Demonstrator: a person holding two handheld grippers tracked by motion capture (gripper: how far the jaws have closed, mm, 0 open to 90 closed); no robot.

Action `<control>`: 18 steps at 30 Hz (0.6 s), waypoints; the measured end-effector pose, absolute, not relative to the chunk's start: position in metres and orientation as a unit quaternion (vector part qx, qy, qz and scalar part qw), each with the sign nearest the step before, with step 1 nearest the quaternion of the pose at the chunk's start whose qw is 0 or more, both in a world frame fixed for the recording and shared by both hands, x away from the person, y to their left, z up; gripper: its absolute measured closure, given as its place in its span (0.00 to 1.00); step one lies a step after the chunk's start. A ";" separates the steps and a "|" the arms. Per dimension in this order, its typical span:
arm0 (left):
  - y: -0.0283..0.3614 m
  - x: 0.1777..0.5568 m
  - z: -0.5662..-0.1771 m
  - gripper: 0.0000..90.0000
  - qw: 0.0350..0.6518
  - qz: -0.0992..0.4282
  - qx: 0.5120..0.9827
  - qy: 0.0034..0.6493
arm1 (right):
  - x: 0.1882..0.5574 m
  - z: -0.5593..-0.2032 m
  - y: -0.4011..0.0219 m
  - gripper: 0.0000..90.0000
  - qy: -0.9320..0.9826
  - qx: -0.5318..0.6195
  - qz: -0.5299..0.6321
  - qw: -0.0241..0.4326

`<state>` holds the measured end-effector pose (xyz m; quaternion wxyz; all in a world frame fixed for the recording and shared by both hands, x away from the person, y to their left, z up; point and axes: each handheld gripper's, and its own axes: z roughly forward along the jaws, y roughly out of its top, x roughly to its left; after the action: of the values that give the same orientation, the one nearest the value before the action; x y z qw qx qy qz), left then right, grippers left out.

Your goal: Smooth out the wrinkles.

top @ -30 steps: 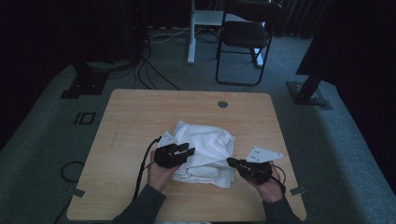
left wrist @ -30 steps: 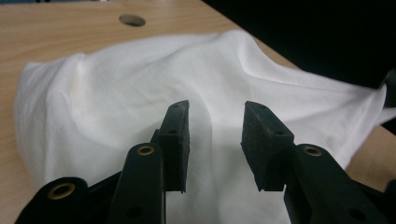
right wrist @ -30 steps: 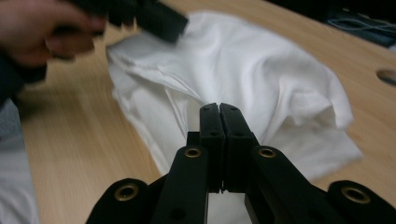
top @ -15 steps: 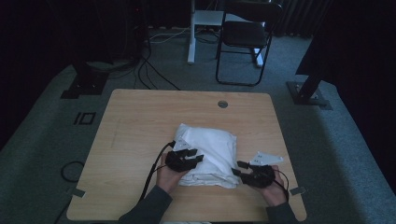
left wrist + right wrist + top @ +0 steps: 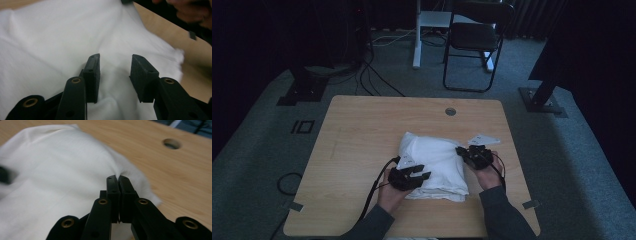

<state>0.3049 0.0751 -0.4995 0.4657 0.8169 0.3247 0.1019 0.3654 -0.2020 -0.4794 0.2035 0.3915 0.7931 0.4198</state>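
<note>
The right hand-held gripper [image 5: 117, 178] has just clamped a pinch of the white cloth [image 5: 432, 162] on the worktop [image 5: 362, 130], seemingly at its right edge; the left hand-held gripper [image 5: 116, 65] hovers unclenched over it, now folded smaller.

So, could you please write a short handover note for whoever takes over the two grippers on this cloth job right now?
Left gripper: jaws apart, over the near left part of the white cloth, fabric between them but not pinched.
Right gripper: jaws shut on the cloth's right edge, where a small pucker of fabric is pinched at the tips.
The cloth lies as a folded bundle on the near middle of the wooden table.
Done: the cloth looks folded into a compact stack with several layers.
Left: probably a further fold or tidying of the edges. The left gripper has no grip on the fabric yet.
</note>
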 end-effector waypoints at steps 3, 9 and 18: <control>0.074 0.293 -0.506 0.67 0.473 0.087 0.818 0.315 | 0.361 -0.481 -0.213 0.98 0.786 0.406 0.421 0.203; 0.066 0.287 -0.526 0.67 0.469 0.058 0.826 0.309 | 0.367 -0.526 -0.221 0.98 0.796 0.442 0.380 0.165; 0.054 0.286 -0.544 0.69 0.455 0.063 0.835 0.303 | 0.376 -0.548 -0.211 0.96 0.813 0.452 0.335 0.150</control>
<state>0.2863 0.0545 -0.5436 0.4546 0.8351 0.3033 0.0630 0.3761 -0.2106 -0.5477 0.1505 0.4523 0.8128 0.3348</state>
